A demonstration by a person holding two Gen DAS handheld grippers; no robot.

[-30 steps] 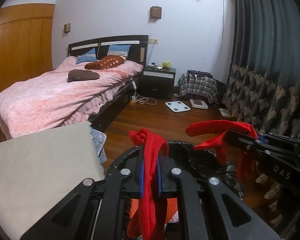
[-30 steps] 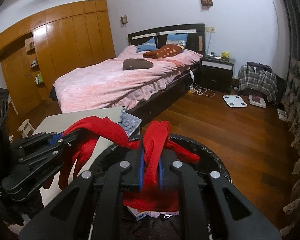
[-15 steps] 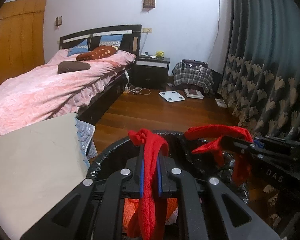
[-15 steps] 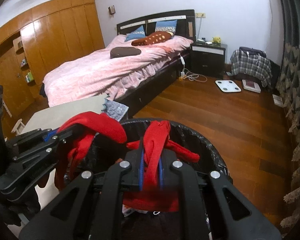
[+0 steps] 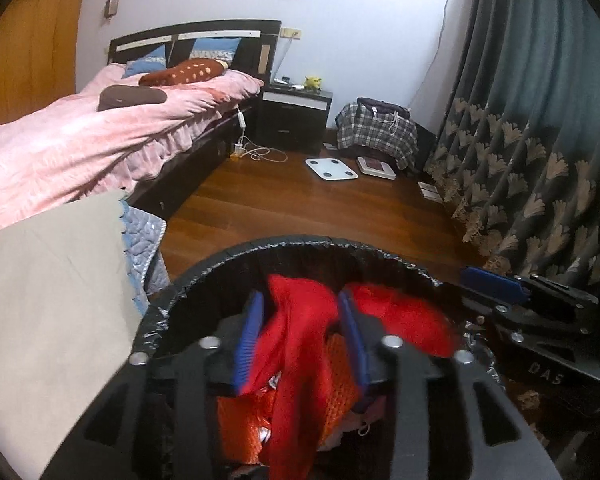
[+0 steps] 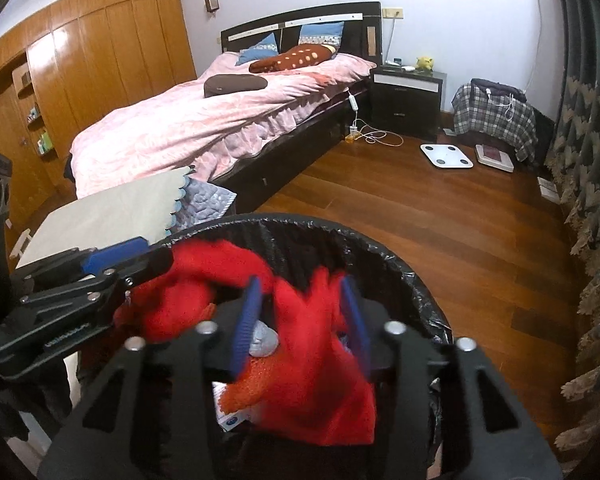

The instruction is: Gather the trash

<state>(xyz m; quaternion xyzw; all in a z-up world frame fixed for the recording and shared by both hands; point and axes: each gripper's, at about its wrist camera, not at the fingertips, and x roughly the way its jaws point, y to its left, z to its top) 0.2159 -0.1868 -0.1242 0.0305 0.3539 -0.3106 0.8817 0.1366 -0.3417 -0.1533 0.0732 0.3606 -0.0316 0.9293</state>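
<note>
A round bin with a black liner [image 5: 300, 242] [image 6: 320, 226] sits right below both grippers. My left gripper [image 5: 300, 298] hangs over its mouth with its jaws opening. A red cloth [image 5: 296, 328] lies loose and blurred between the blue pads, which do not press on it. My right gripper [image 6: 300, 284] is over the same bin, its jaws also opening, and the other end of the red cloth [image 6: 308, 344] sags between them. Orange mesh [image 5: 340, 376] and scraps of paper lie deeper in the bin. Each gripper shows at the edge of the other's view.
A surface under beige cloth [image 5: 48, 300] stands just left of the bin. Behind it is a bed with a pink cover [image 6: 220, 120]. A patterned curtain [image 5: 540, 140] hangs on the right. A nightstand [image 5: 296, 120], a checked bag and two scales [image 5: 332, 168] are on the wooden floor beyond.
Both grippers sank towards the bin and their jaws came apart. The red cloth, pinched in both before, has slipped loose and dropped lower into the bin.
</note>
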